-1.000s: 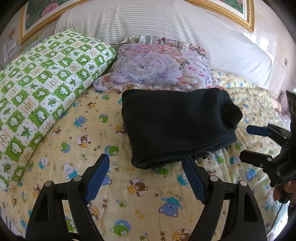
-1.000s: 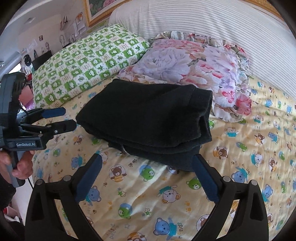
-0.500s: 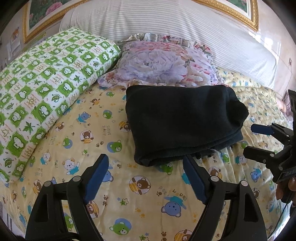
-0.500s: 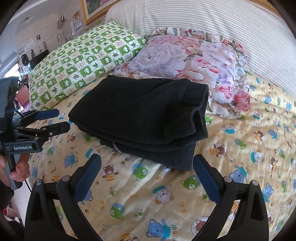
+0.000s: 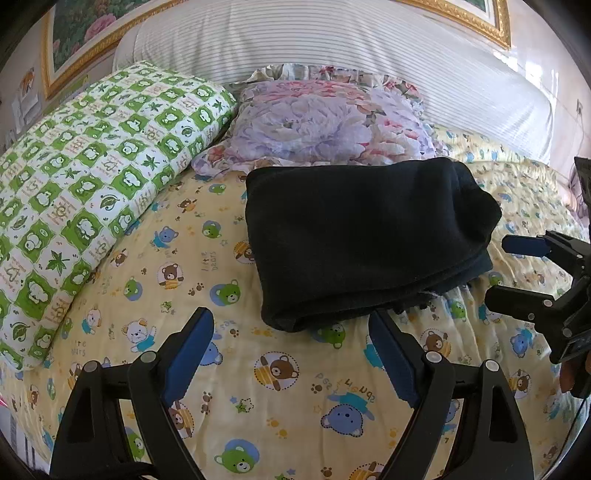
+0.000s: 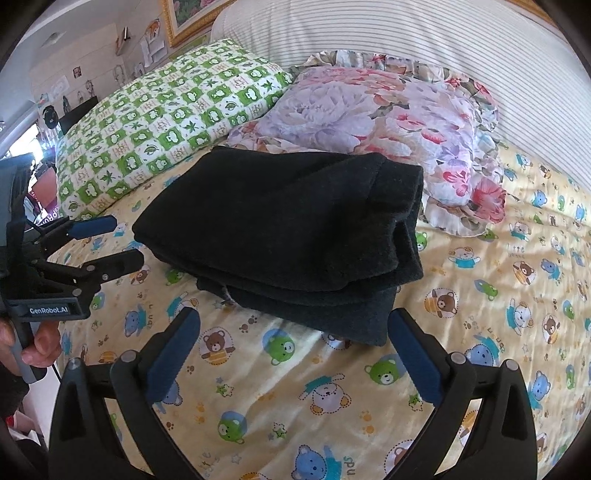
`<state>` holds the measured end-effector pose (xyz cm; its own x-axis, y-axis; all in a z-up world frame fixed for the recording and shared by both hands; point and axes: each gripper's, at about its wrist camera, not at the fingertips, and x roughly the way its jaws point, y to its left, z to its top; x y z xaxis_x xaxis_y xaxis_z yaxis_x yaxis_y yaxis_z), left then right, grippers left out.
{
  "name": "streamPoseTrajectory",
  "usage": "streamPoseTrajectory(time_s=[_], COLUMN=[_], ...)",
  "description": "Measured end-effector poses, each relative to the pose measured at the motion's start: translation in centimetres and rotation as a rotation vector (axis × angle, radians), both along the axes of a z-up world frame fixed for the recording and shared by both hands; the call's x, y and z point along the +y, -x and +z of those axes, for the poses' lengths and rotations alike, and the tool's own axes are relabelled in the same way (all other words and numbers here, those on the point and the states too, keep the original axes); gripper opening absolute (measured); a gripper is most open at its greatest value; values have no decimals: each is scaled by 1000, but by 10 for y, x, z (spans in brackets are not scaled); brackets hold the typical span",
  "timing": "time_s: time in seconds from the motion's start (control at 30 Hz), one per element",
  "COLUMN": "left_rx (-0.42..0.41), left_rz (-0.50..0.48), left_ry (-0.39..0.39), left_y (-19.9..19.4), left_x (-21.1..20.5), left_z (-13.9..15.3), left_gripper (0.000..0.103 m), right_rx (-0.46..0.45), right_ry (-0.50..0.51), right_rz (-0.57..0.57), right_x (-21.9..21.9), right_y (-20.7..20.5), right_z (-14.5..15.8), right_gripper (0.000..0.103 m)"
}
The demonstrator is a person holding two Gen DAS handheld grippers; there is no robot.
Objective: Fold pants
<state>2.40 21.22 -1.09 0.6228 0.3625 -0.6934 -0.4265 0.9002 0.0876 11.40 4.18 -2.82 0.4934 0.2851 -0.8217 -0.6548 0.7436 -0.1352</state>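
Both tools, left tool (image 5: 291, 334) and right tool (image 6: 293, 332), hang open and empty; the pants (image 5: 362, 240) lie folded near the bed's (image 5: 258, 387) head; any touch could loosen the layers.

Black folded pants (image 5: 362, 240) lie on a pale yellow bedsheet (image 5: 295, 398) printed with cartoon bears in brown, green, blue and white, plus paw prints and small stars. To the left, a pillow (image 5: 85, 192) carries a green-and-white check with leaves and animal shapes. At the far side, a frilled cushion (image 5: 325, 125) shows large lilac, pink and red blooms. Behind it, a headboard (image 5: 332, 40) runs in fine grey-and-white stripes below gilt picture frames (image 5: 476, 18). The left gripper (image 5: 291, 345) and right gripper (image 6: 293, 338) are black, their fingers (image 5: 192, 350) padded in dark blue.
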Motion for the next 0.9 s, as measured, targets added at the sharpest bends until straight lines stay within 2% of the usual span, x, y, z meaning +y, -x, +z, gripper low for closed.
streamPoseTrajectory(time_s=[0.37, 0.9], left_rx=[0, -5], left_rz=[1, -5], left_ry=[-30, -33], left_y=[-1, -1], left_x=[-2, -2], left_z=[0, 1], left_gripper=[87, 87], right_rx=[-12, -25], right_ry=[-7, 1], right_rz=[7, 18], right_x=[4, 6], right_y=[2, 4], right_z=[-1, -1], right_gripper=[102, 102])
